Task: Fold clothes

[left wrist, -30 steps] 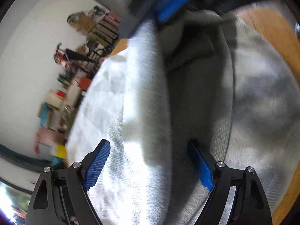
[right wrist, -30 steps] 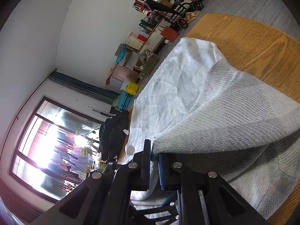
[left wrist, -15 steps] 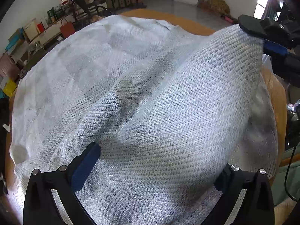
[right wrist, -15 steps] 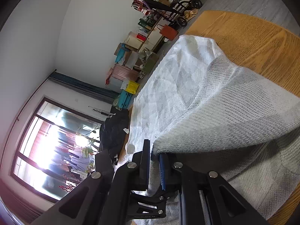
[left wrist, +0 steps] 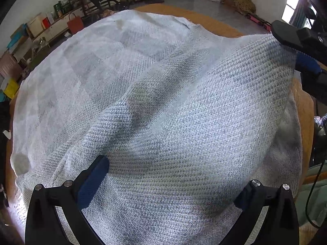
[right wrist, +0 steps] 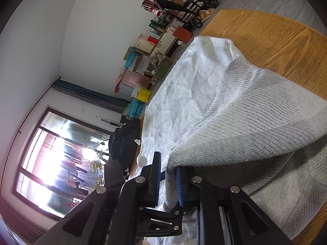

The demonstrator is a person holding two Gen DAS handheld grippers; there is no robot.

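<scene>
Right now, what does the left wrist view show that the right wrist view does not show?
Only the left wrist view shows the left tool, wide open over the grey knitted garment, pads not pressing it, and the right tool from outside at the raised corner.

Only the right wrist view shows the right tool close up, jaws opening with the garment's edge between them, and a large window.

Both show the garment, the wooden table and cluttered shelves.
</scene>
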